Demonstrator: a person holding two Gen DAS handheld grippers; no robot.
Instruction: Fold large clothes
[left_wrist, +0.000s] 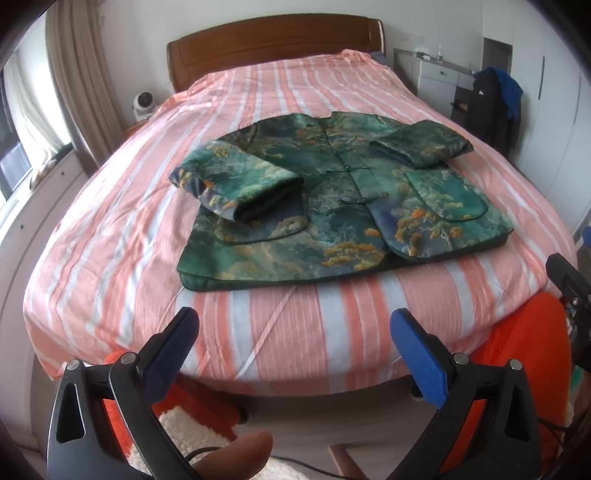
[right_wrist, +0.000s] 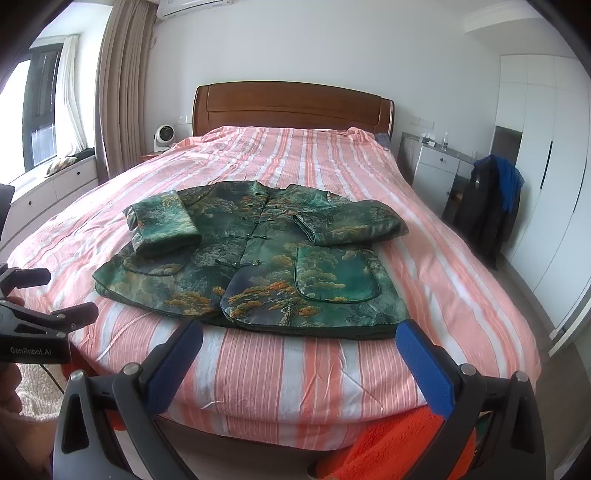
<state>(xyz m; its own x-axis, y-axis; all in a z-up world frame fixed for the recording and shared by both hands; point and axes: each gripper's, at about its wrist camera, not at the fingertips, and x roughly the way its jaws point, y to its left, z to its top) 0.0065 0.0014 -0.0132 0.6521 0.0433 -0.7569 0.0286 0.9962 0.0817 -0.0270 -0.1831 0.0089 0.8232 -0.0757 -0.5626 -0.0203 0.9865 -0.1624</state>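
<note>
Green brocade, patterned with orange and gold trees, makes up the jacket (left_wrist: 343, 206) lying front-up on the bed (left_wrist: 295, 354), nearer the foot end than the wooden headboard (left_wrist: 273, 40). Its knotted frog buttons run down the middle, and both sleeves are folded inward across the chest: the one on the camera's left (left_wrist: 236, 184) shows its dark cuff opening, the one on the right (left_wrist: 421, 146) lies above a curved patch pocket (left_wrist: 443, 195). The hem faces the foot of the bed, just beyond the grippers.

The left gripper (left_wrist: 293, 339) hangs over the striped pink-and-white bedspread with its blue-padded fingers spread wide, holding nothing. The right gripper (right_wrist: 299, 349) is likewise wide open and empty, its tips just short of the jacket's hem (no contact with the fabric shows in either view).

An orange fleecy cloth (right_wrist: 391, 443) shows below the bed's edge. A small white fan (right_wrist: 164, 136) sits beside the headboard, and dark clothes (right_wrist: 491, 210) hang by the white wardrobe.
</note>
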